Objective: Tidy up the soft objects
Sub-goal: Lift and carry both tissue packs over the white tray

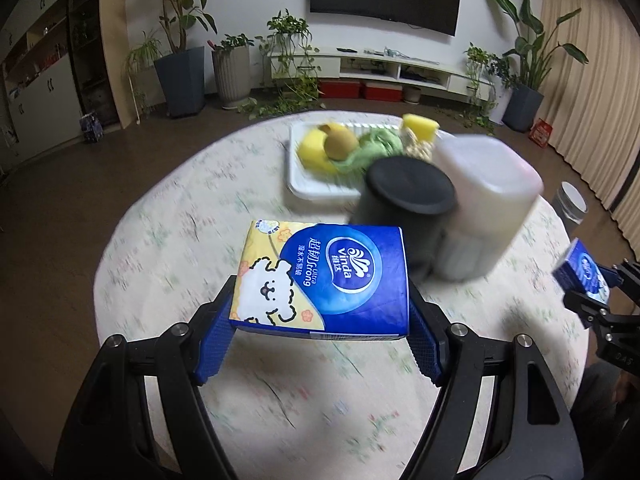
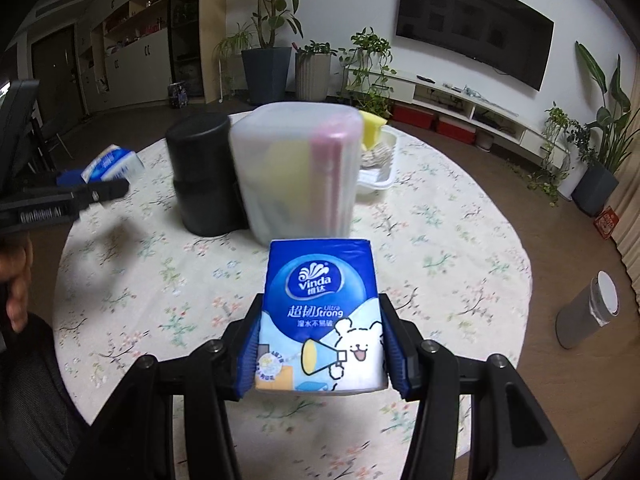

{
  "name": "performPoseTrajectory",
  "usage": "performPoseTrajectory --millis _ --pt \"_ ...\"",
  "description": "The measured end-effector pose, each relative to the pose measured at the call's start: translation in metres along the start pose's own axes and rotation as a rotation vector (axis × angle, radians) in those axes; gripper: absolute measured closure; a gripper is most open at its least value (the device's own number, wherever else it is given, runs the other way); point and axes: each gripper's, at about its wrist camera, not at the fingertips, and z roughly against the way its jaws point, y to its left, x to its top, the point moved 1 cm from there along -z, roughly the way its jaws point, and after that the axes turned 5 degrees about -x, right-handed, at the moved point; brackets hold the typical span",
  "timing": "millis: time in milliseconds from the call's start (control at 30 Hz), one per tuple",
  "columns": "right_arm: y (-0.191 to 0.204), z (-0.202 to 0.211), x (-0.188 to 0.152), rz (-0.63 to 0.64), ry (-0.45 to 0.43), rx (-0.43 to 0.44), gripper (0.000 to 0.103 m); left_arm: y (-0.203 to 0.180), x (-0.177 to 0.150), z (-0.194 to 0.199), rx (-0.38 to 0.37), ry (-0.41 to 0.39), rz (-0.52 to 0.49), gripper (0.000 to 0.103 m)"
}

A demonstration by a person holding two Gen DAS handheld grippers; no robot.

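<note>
My left gripper (image 1: 320,316) is shut on a blue and yellow Vinda tissue pack (image 1: 320,276) and holds it above the table; it also shows in the right wrist view (image 2: 114,166). My right gripper (image 2: 320,344) is shut on a second blue Vinda tissue pack (image 2: 320,312), also held above the table; that pack shows at the right edge of the left wrist view (image 1: 582,268). A white tray (image 1: 304,184) at the far side holds a yellow sponge (image 1: 314,148), a kiwi (image 1: 340,140), a green cloth (image 1: 372,146) and another yellow sponge (image 1: 420,126).
A black cylinder (image 2: 204,176) and a translucent white box (image 2: 298,168) stand mid-table, in front of the tray. The round table has a floral cloth (image 2: 440,240). A grey bin (image 2: 588,316) stands on the floor at the right. Plants and a TV cabinet line the far wall.
</note>
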Motion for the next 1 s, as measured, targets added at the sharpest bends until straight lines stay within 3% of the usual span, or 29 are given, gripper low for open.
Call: performPoseTrajectory --millis 333,733,1000 --pt "-0.047 -0.021 0.044 0.005 -0.006 -0.059 0.048 0.022 0.065 -0.020 0.020 -0.015 -0.043 0.030" --pt "-0.107 -0.075 0.154 0.062 -0.006 -0.101 0.048 0.023 0.143 -0.078 0.011 0.010 -0.139 0.030" --pt "-0.100 -0.125 0.214 0.135 0.023 -0.073 0.048 0.006 0.175 -0.122 -0.042 0.044 -0.219 0.030"
